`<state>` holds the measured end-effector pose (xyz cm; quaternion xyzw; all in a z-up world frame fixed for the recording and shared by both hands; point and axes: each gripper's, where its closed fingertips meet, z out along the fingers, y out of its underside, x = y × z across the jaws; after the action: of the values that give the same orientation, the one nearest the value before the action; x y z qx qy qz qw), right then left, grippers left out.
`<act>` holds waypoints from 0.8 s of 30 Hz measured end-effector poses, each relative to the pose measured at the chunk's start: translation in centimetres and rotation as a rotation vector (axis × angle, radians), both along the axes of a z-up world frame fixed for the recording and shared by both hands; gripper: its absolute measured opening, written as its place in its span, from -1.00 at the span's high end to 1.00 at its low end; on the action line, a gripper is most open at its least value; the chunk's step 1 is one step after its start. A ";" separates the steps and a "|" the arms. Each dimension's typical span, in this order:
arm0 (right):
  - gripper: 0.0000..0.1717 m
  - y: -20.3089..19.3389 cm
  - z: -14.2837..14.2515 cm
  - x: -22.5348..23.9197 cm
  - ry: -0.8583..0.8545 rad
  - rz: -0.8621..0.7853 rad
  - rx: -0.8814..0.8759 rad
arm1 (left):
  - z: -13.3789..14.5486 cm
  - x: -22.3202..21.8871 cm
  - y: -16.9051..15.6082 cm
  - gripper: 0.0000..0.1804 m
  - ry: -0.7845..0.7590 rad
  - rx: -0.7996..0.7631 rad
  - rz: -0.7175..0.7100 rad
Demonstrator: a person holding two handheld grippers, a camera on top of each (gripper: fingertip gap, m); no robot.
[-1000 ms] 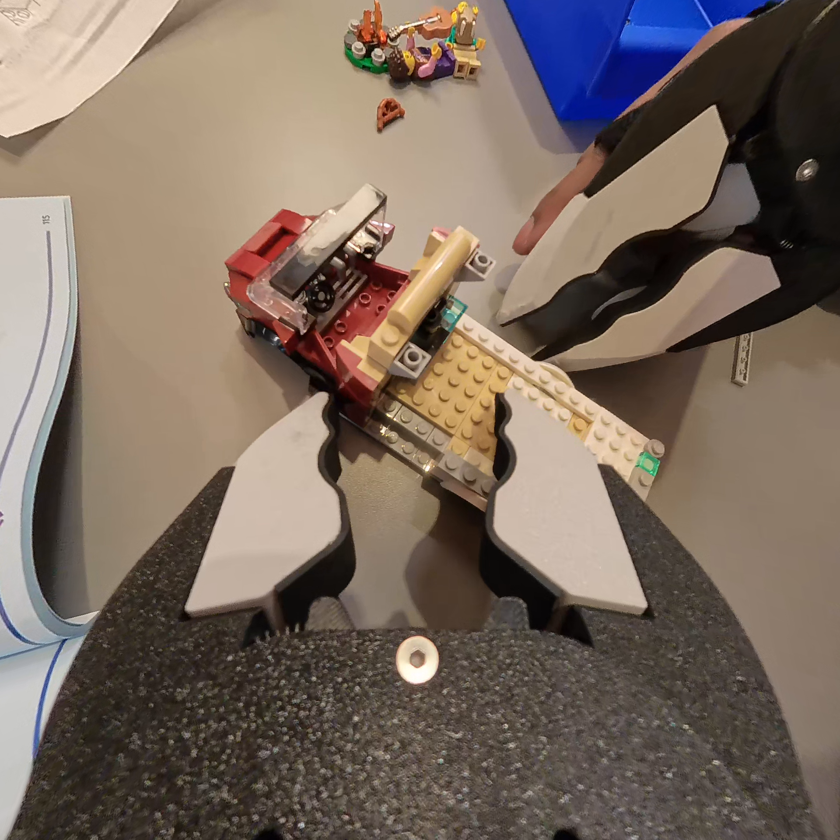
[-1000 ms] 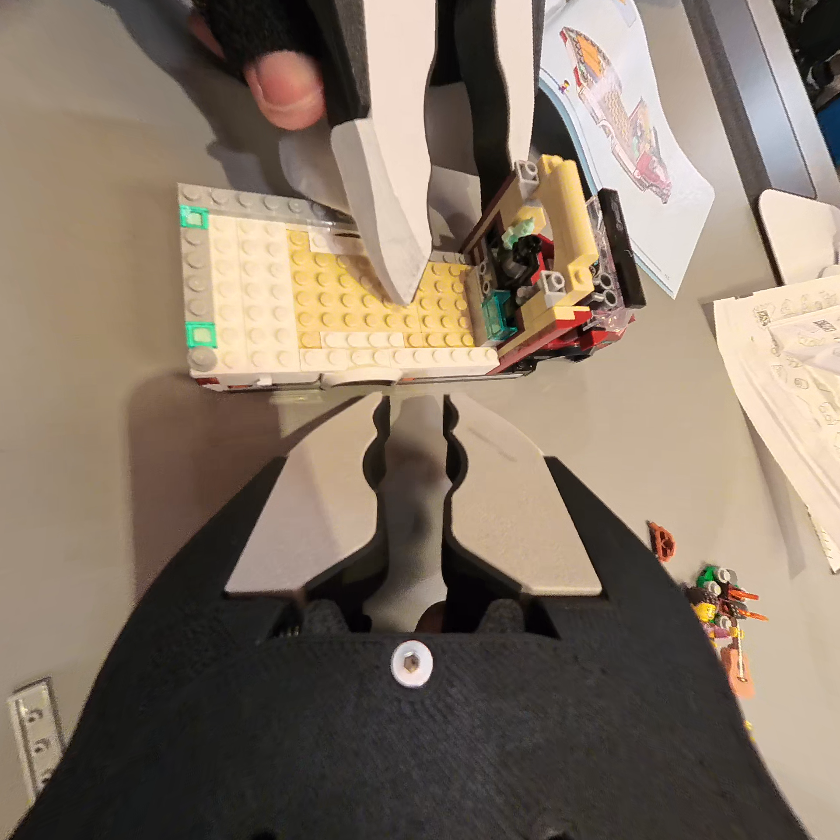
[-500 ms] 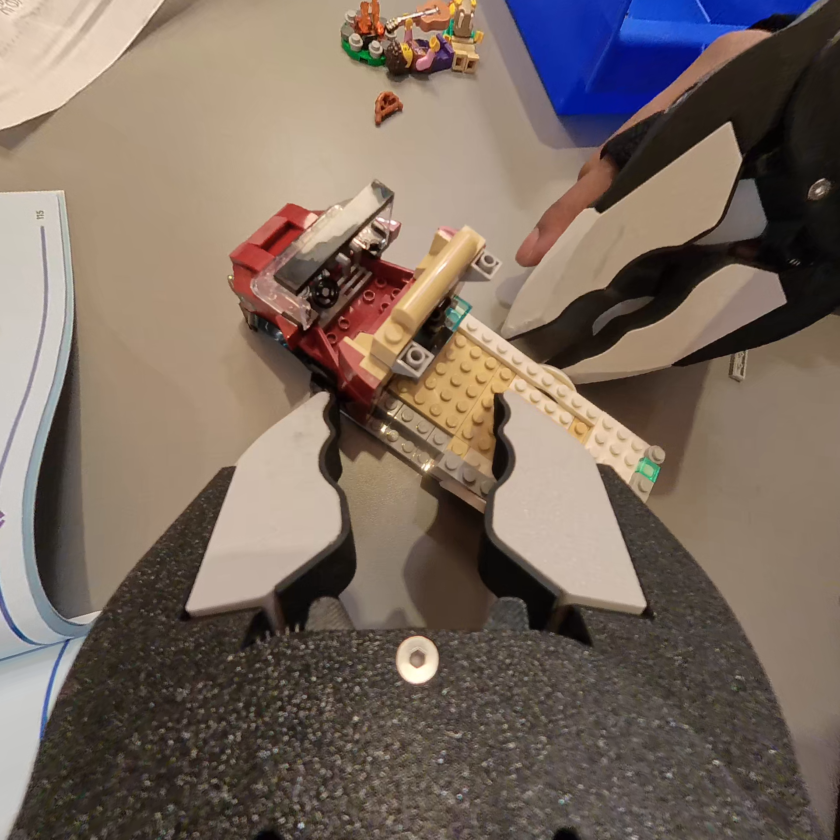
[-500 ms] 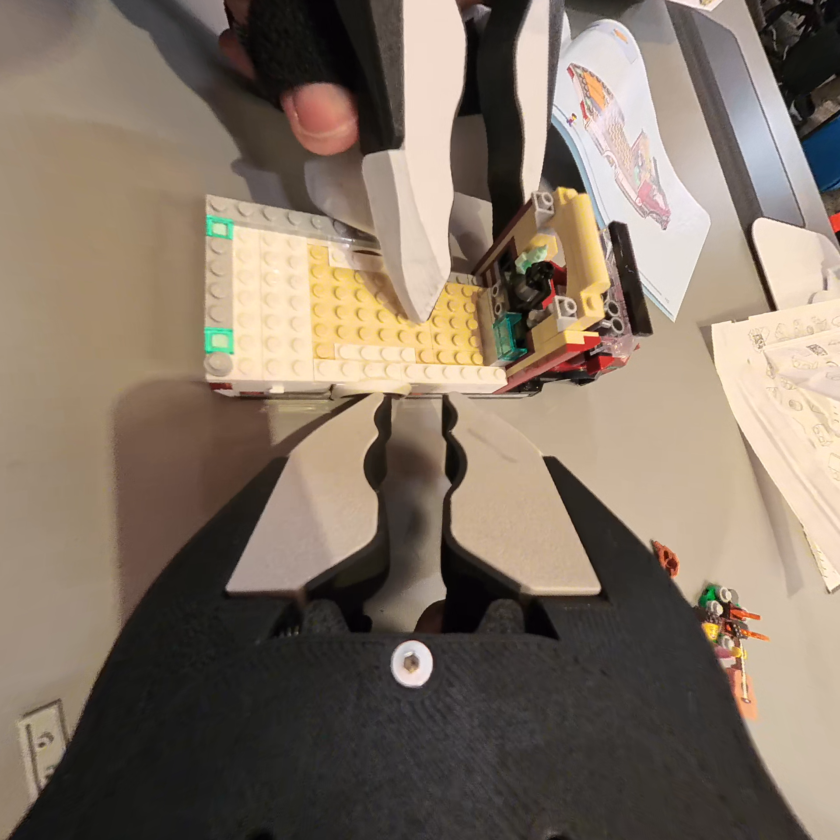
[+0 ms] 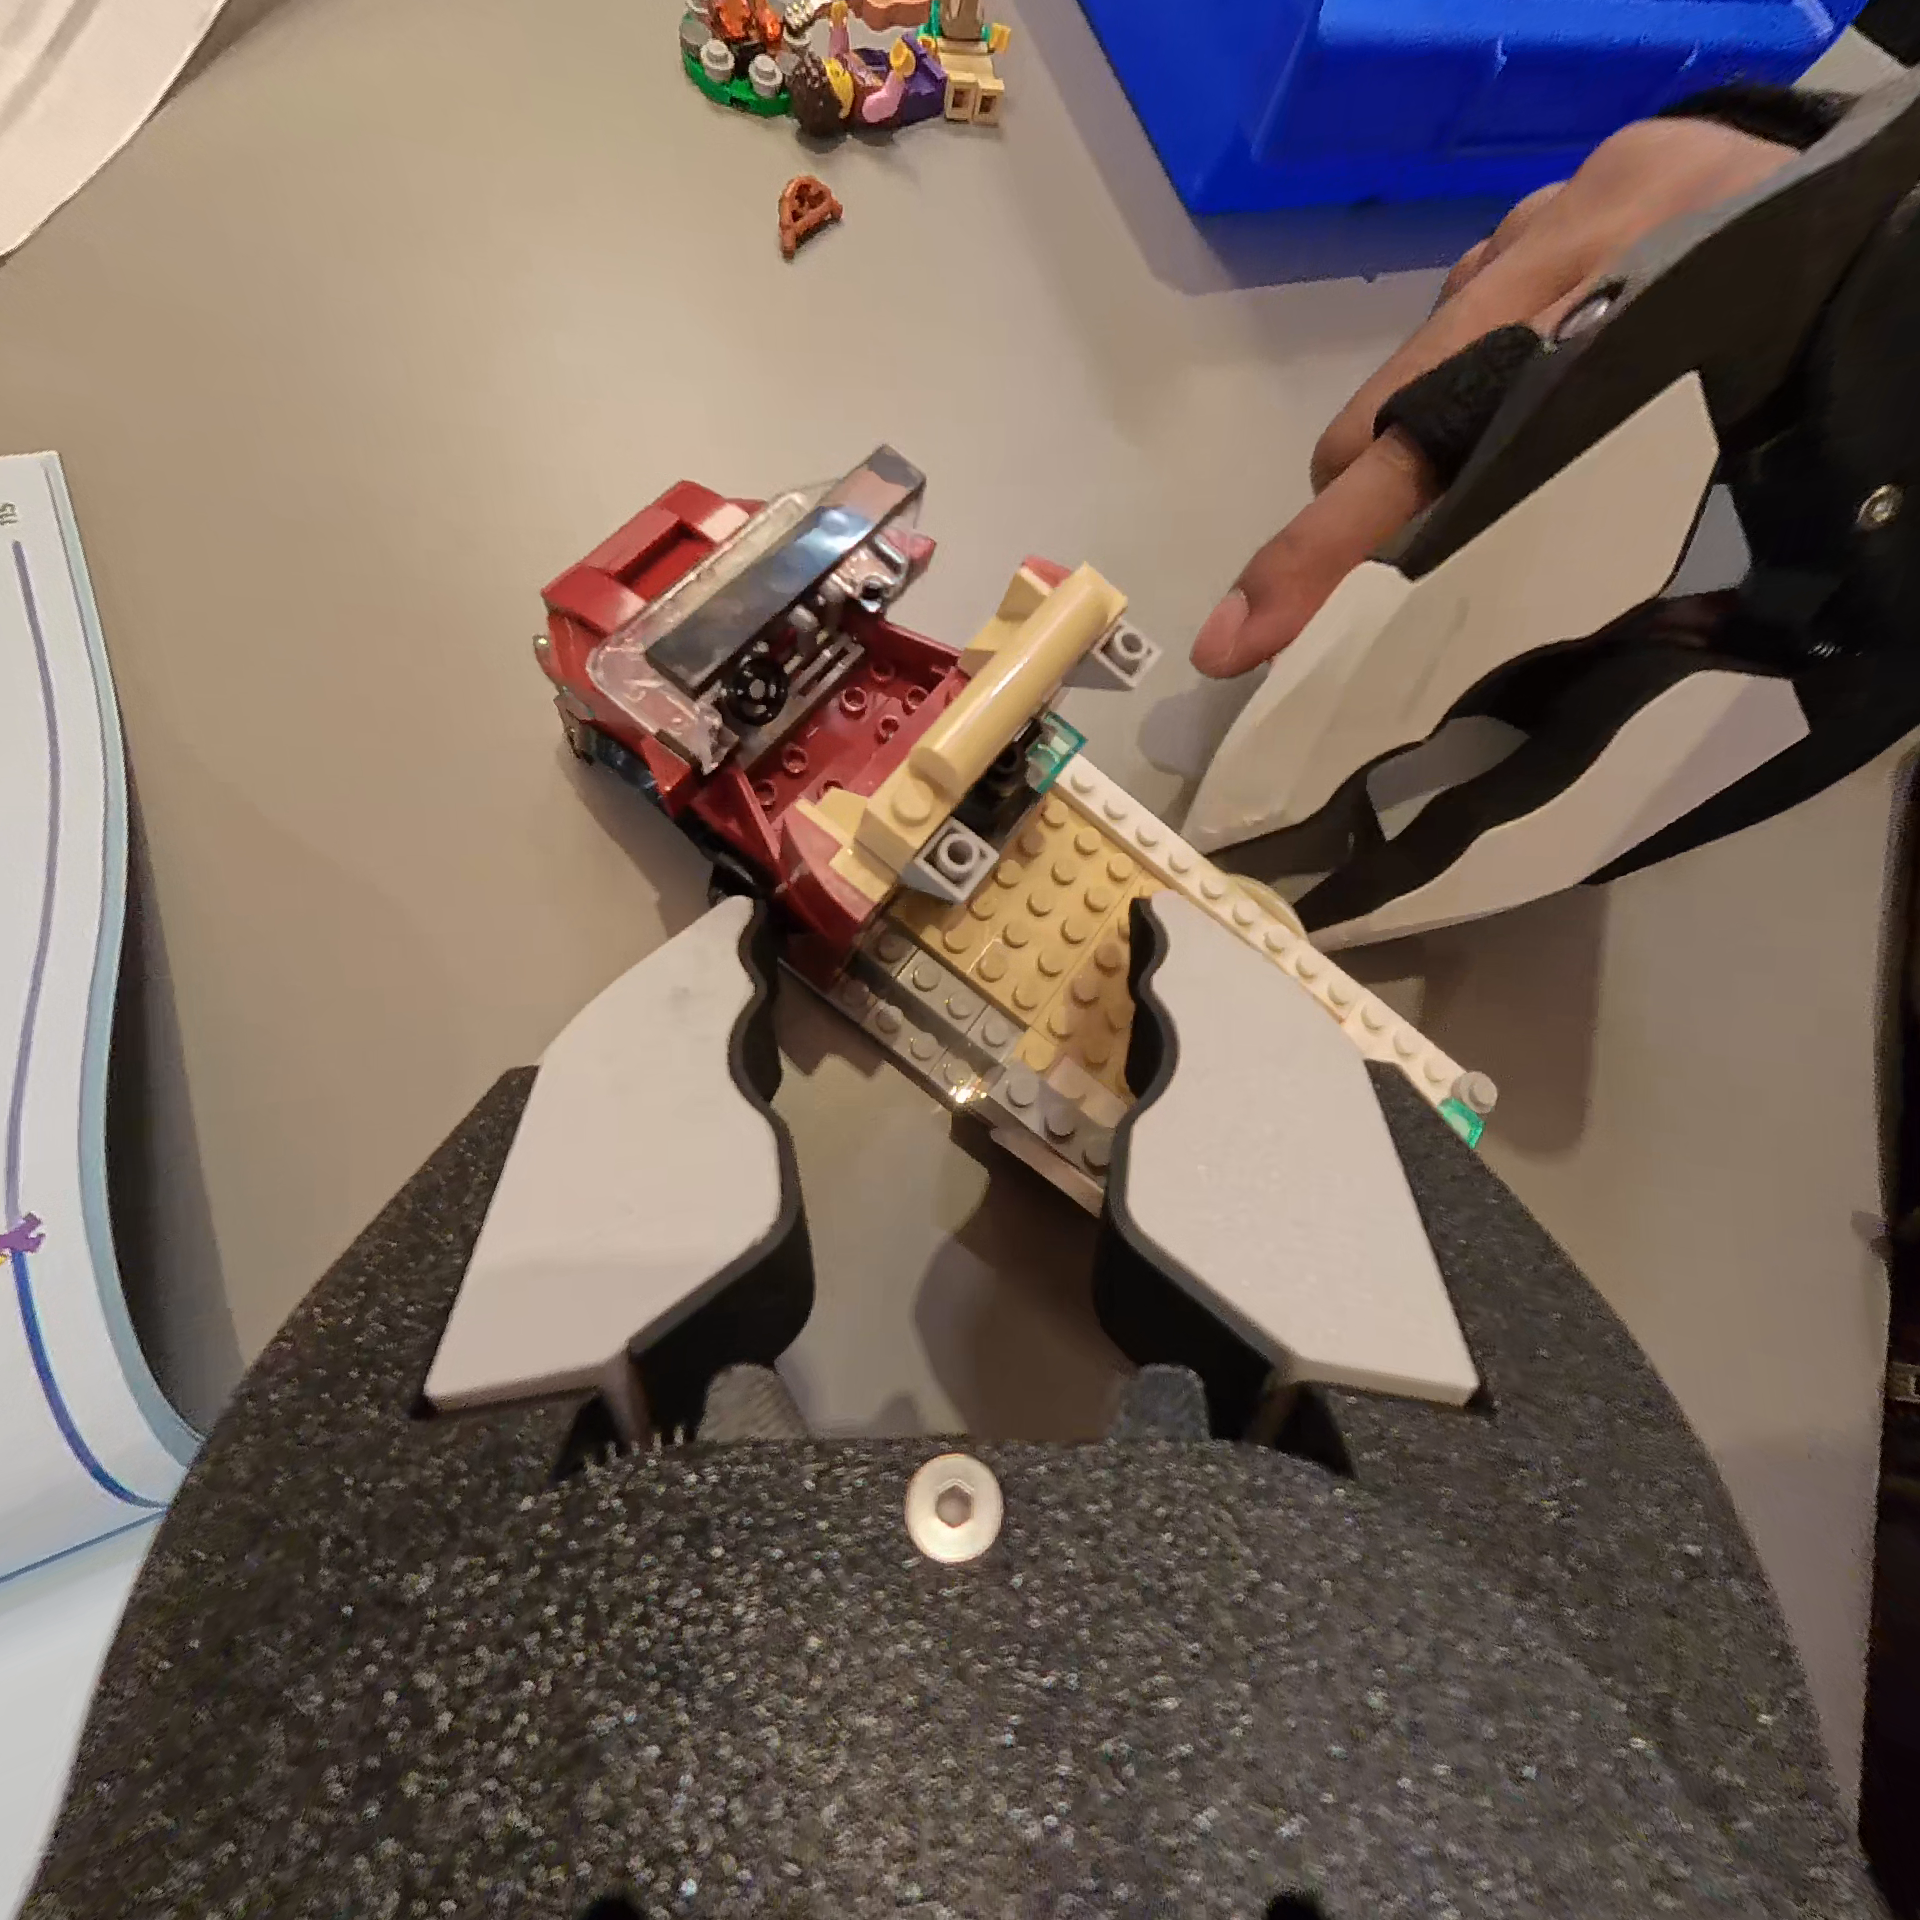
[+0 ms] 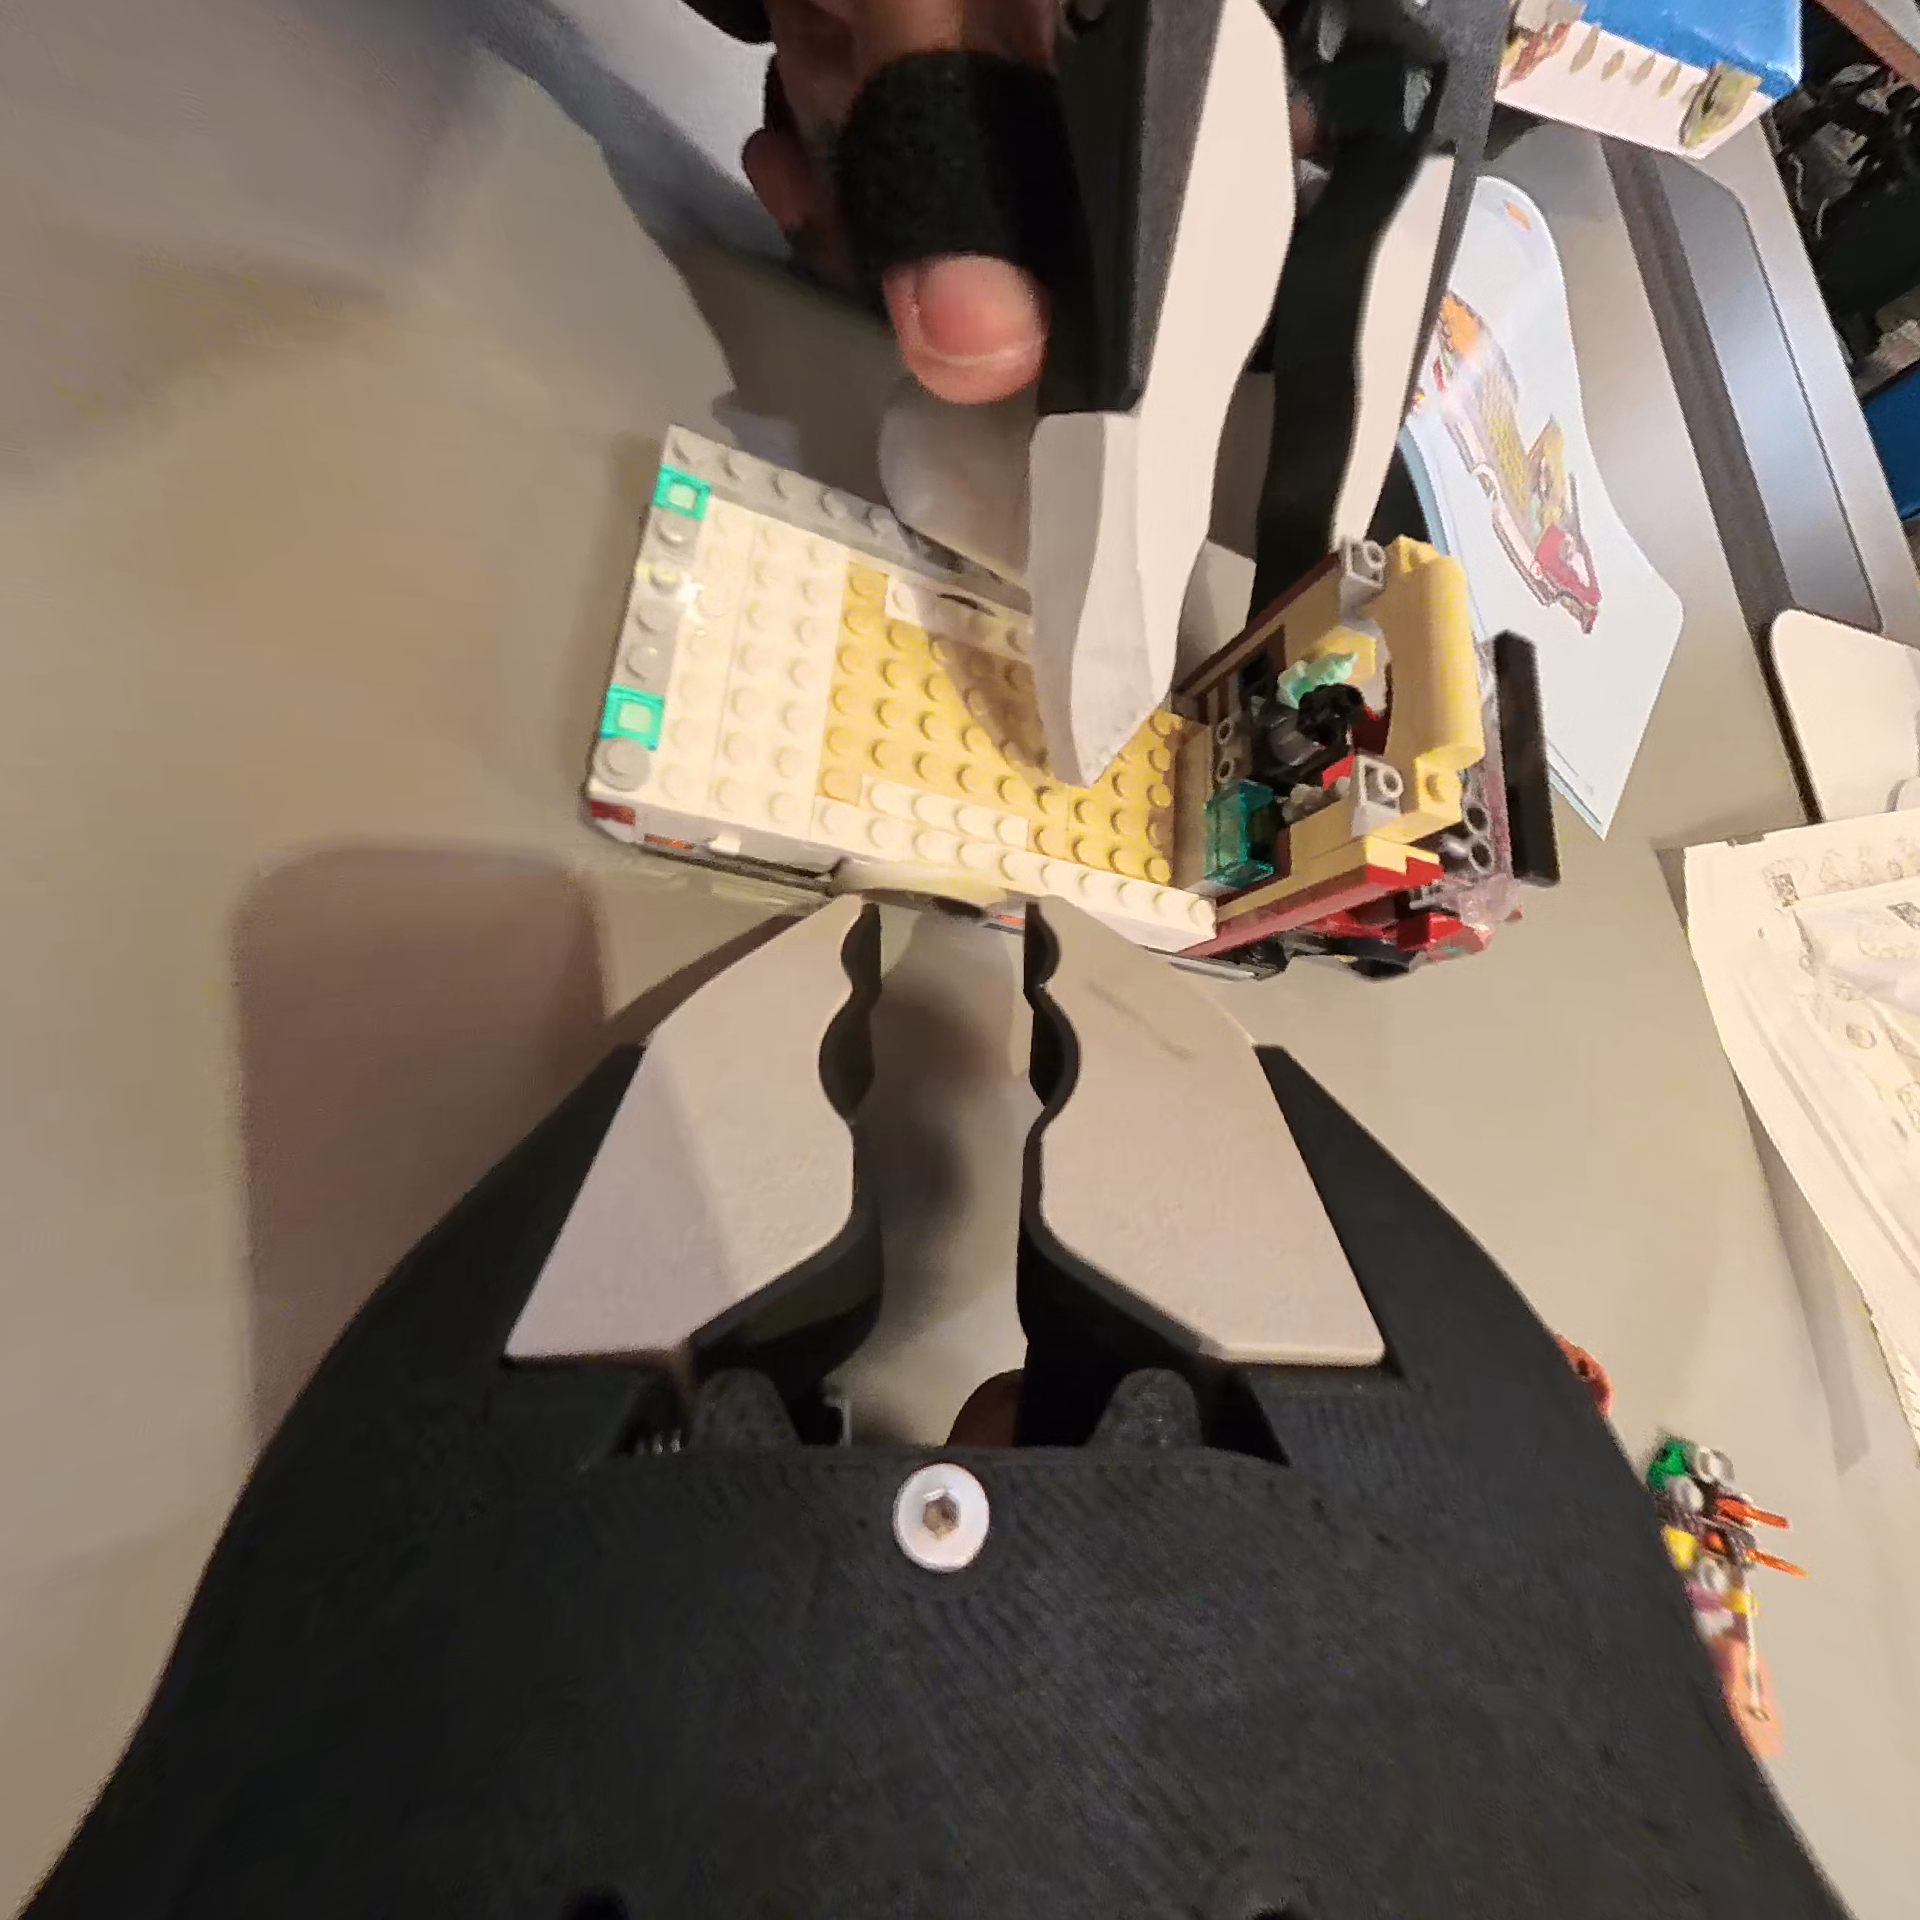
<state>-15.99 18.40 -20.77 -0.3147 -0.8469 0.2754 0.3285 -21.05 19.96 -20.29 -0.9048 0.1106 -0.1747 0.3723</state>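
Observation:
A brick-built vehicle [image 5: 987, 883] with a dark red cab, a clear windscreen and a tan and white studded deck lies on the grey table; it also shows in the right wrist view [image 6: 914, 727]. My left gripper [image 5: 943, 914] is open wide and holds nothing. It straddles the vehicle's near side, with one finger [image 6: 1122, 582] over the tan deck. My right gripper [image 6: 951, 920] is open by a narrow gap. Its tips stand at the white wheel arch on the vehicle's side. It shows at the right of the left wrist view [image 5: 1262, 899].
A blue bin [image 5: 1455, 94] stands at the back right. A small group of brick figures [image 5: 842, 62] and a brown piece [image 5: 808, 213] lie behind the vehicle. An instruction booklet [image 5: 52, 935] lies at the left and paper sheets [image 6: 1818, 1039] beyond it. A person's finger [image 5: 1299, 582] points beside the right gripper. From either gripper's tips it is about 15 cm to the brown piece [image 5: 808, 213].
My right gripper's jaws have spread a little at the vehicle's side. The vehicle has turned slightly in the right wrist view. My left gripper has stayed open over the vehicle.

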 end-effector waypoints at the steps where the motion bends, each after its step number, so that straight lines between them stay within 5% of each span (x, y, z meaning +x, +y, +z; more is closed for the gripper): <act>1: 0.70 -0.2 0.0 0.0 0.001 0.006 -0.004 | 0.0 0.0 0.0 0.29 -0.007 0.000 -0.001; 24: 0.72 0.0 1.2 0.4 0.061 0.055 0.048 | 1.0 1.2 -1.6 0.28 -0.024 -0.013 -0.137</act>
<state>-15.61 18.40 -19.58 -0.2746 -0.8511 0.2737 0.3540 -19.88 18.40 -19.26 -0.8954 0.1667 -0.2112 0.3549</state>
